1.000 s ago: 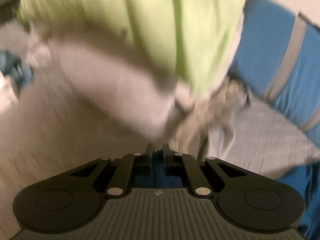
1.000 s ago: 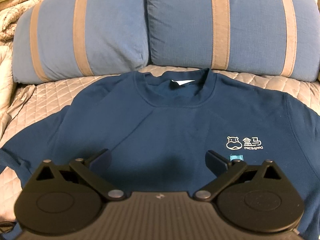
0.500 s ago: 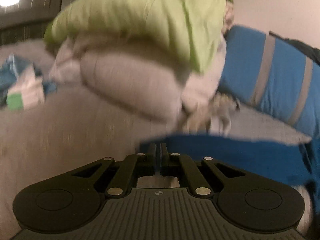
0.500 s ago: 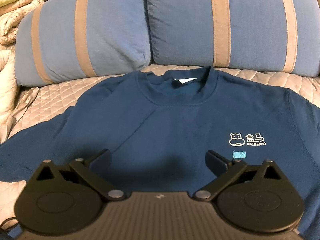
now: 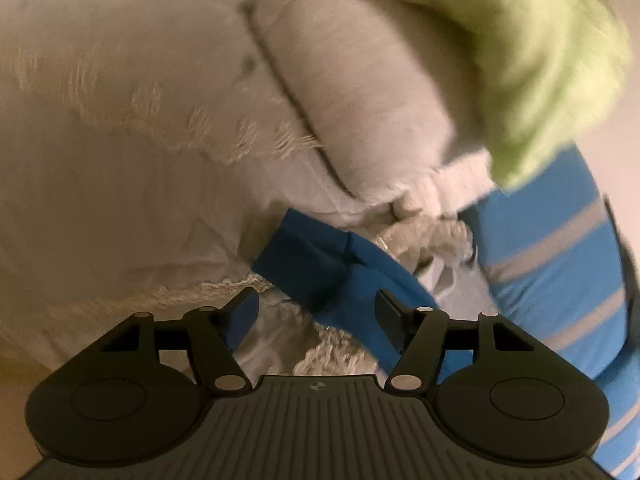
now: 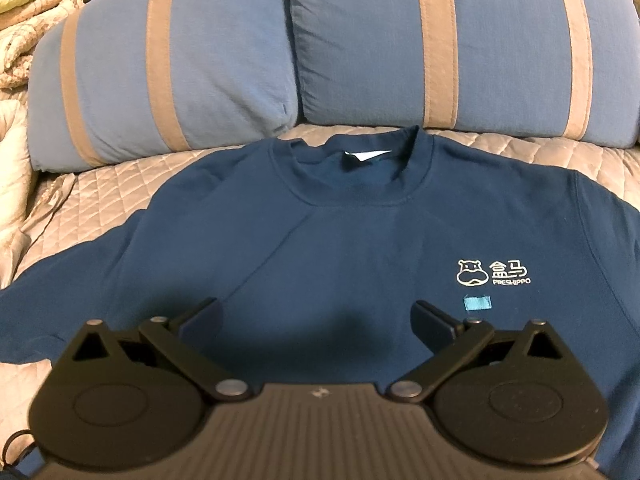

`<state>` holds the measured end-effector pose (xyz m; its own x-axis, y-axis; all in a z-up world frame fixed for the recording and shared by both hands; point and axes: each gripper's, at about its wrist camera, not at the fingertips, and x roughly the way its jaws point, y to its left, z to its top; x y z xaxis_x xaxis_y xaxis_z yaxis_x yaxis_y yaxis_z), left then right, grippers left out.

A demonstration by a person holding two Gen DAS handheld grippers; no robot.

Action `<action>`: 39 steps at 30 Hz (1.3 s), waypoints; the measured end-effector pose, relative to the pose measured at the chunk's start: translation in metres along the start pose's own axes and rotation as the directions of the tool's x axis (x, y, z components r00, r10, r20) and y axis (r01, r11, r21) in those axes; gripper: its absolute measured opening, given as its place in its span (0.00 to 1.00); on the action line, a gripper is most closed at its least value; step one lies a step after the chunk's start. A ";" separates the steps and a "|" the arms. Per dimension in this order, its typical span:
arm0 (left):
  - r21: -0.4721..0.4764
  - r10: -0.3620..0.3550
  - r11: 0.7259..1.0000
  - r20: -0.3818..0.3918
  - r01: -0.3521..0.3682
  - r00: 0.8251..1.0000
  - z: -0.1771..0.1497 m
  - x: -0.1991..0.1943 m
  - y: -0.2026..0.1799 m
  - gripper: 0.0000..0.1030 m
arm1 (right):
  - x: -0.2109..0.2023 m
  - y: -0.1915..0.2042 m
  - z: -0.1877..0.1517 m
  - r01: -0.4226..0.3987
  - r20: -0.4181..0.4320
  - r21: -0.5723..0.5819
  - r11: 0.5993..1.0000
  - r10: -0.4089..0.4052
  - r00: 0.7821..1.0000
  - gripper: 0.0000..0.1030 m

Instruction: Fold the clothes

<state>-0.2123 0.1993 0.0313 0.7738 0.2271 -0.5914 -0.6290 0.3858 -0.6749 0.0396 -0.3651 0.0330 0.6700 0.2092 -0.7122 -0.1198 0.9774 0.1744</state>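
A navy sweatshirt (image 6: 320, 248) lies front-up and spread flat on the quilted bed cover (image 6: 100, 204), its ribbed collar (image 6: 352, 184) just below two blue striped pillows (image 6: 460, 40). A white hippo logo (image 6: 494, 274) sits on its chest, with a small teal tag (image 6: 477, 303) under it. The right gripper (image 6: 316, 316) hovers over the sweatshirt's lower front, jaws spread, pinching nothing. The left gripper (image 5: 316, 312) is opening above the sweatshirt's sleeve cuff (image 5: 304, 264), not pressing it.
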 end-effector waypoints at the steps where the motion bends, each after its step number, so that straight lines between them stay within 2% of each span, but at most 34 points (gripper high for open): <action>1: -0.065 -0.013 0.998 -0.004 0.012 1.000 0.001 0.006 0.007 0.61 | 0.000 0.000 0.000 0.001 -0.001 -0.002 1.000 -0.001 1.000 1.00; 3: -0.186 -0.035 0.982 -0.029 0.029 0.999 0.001 0.020 0.018 0.60 | 0.001 0.000 0.000 0.003 -0.002 -0.004 1.000 -0.003 1.000 1.00; 5: -0.265 -0.042 0.964 -0.055 0.026 0.998 0.001 0.032 0.023 0.60 | 0.002 0.000 0.000 0.005 -0.005 -0.004 1.000 -0.005 1.000 1.00; 6: -0.299 -0.043 0.954 -0.061 0.023 0.997 0.001 0.038 0.025 0.55 | 0.003 0.000 0.000 0.005 -0.007 -0.003 1.000 -0.005 1.000 1.00; 7: -0.323 -0.049 0.946 -0.057 0.028 0.997 0.001 0.041 0.026 0.32 | 0.003 0.000 0.000 0.005 -0.008 -0.004 1.000 -0.005 1.000 1.00; 8: -0.340 -0.052 0.940 -0.053 0.031 0.997 0.003 0.044 0.024 0.20 | 0.003 0.000 0.000 0.005 -0.009 -0.004 1.000 -0.005 1.000 1.00; 9: -0.338 -0.033 0.941 -0.054 0.012 0.998 0.006 0.046 0.021 0.12 | 0.003 0.001 0.000 0.005 -0.010 -0.005 1.000 -0.005 1.000 1.00; 10: -0.316 -0.004 0.949 -0.055 -0.013 0.998 0.012 0.047 0.014 0.10 | 0.003 0.001 0.000 0.005 -0.011 -0.006 1.000 -0.005 1.000 1.00; 14: -0.144 0.060 0.988 -0.023 -0.063 0.998 0.038 0.037 -0.027 0.09 | 0.004 0.001 -0.001 0.004 -0.014 -0.008 1.000 -0.004 1.000 1.00; 17: 0.024 0.040 0.999 0.036 -0.041 0.999 0.051 0.015 -0.063 0.09 | 0.004 0.001 -0.001 0.002 -0.014 -0.008 1.000 -0.002 1.000 1.00; 20: 0.220 -0.042 0.975 0.154 0.008 0.987 0.051 -0.020 -0.084 0.09 | 0.004 0.001 0.000 -0.004 -0.016 -0.006 1.000 0.004 1.000 1.00; 22: 0.302 -0.027 0.953 0.205 -0.037 0.978 0.041 -0.030 -0.078 0.09 | 0.004 0.001 0.000 -0.009 -0.017 -0.005 1.000 0.008 1.000 1.00; 23: 0.324 0.004 0.943 0.213 -0.074 0.977 0.035 -0.030 -0.070 0.09 | 0.004 0.001 0.000 -0.011 -0.018 -0.004 1.000 0.010 1.000 1.00; 26: 0.287 0.153 0.937 0.169 -0.198 0.974 0.017 -0.009 -0.029 0.09 | 0.003 0.000 0.000 -0.020 -0.021 -0.005 1.000 0.020 1.000 1.00; 29: 0.232 0.223 0.940 0.137 -0.250 0.965 0.004 0.003 0.000 0.09 | 0.003 0.000 -0.001 -0.021 -0.025 -0.004 1.000 0.021 0.999 1.00; 35: 0.252 0.289 0.914 0.145 -0.317 0.946 -0.005 0.016 -0.002 0.09 | 0.006 -0.003 -0.002 -0.018 -0.047 0.012 1.000 0.018 0.999 1.00; 39: 0.279 0.298 0.900 0.167 -0.335 0.940 -0.004 0.013 -0.015 0.09 | 0.007 -0.001 -0.002 -0.022 -0.050 -0.002 1.000 0.021 0.999 1.00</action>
<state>-0.1929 0.1932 0.0318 0.5523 0.4781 -0.6829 -0.8044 0.5206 -0.2861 0.0425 -0.3646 0.0263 0.6297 0.2315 -0.7415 -0.1355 0.9727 0.1886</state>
